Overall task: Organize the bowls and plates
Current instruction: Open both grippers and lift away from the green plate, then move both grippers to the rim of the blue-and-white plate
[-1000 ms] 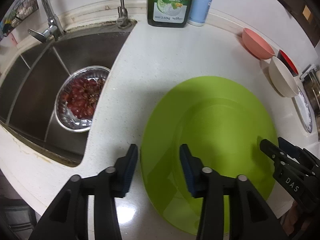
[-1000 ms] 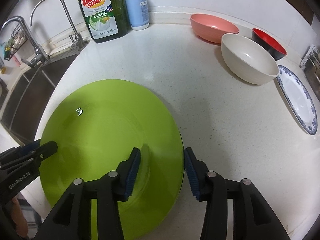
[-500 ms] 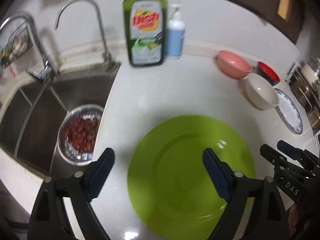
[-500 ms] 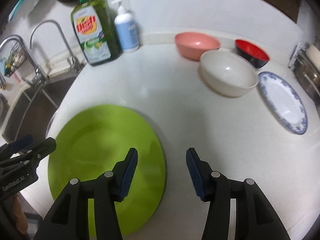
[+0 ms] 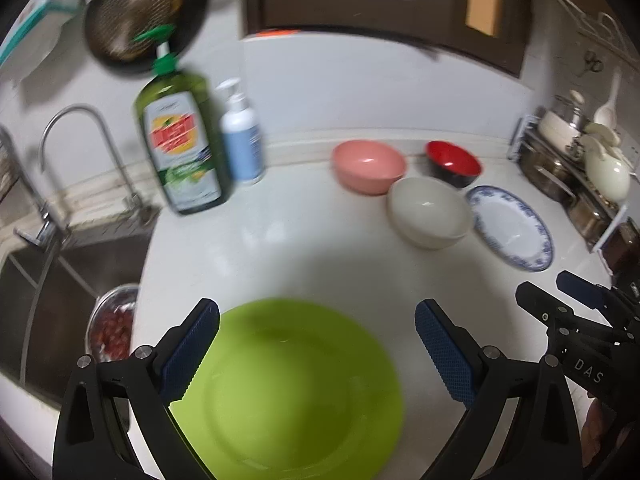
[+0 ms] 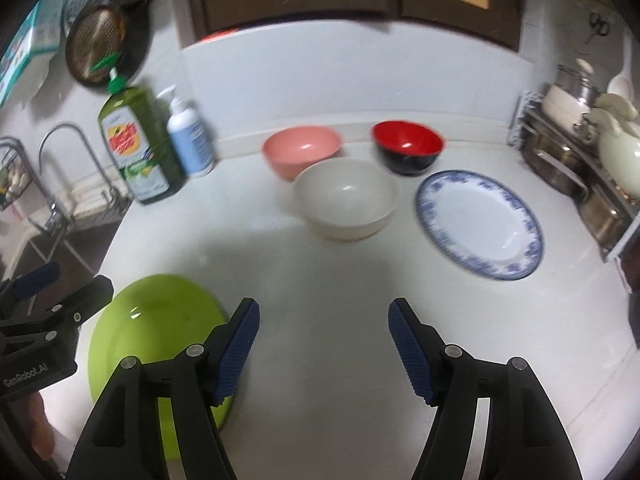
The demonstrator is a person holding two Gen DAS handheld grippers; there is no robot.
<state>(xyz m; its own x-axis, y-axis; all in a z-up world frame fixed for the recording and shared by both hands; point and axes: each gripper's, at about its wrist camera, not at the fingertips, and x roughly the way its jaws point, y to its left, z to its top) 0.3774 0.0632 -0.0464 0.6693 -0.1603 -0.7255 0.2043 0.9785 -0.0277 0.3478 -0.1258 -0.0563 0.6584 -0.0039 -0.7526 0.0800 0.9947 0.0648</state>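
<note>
Stainless steel marks your far left: the sink (image 5: 60, 280) holds a metal colander of red fruit (image 5: 112, 328) against its near wall, with the faucet (image 5: 80, 148) behind it. Next along the back of the white countertop (image 6: 320, 280) you have a green dish soap bottle (image 6: 136, 148) and, just beside it, a white-and-blue pump bottle (image 6: 188, 140). Your left gripper (image 5: 316, 344) hangs above the green plate (image 5: 296, 392), which lies flat on the counter near the front edge, beside the sink; the jaws are opening wide and grip nothing – the plate sits below them, clear of the pads. Your right gripper (image 6: 320, 344) is over bare counter just right of the plate's rim, jaws likewise opening with nothing between them. Farther back, centre to right, the bowls stand grouped: the pink bowl (image 6: 302, 152) by the wall, the cream bowl (image 6: 346, 204) in front of it and close beside it, the red-and-black bowl (image 6: 408, 150) to the right at the wall. The blue-rimmed plate (image 6: 480, 224) lies flat just right of the cream bowl. At the far right stands a rack of metal cookware (image 6: 580, 168) – contents too blurred to list.
</note>
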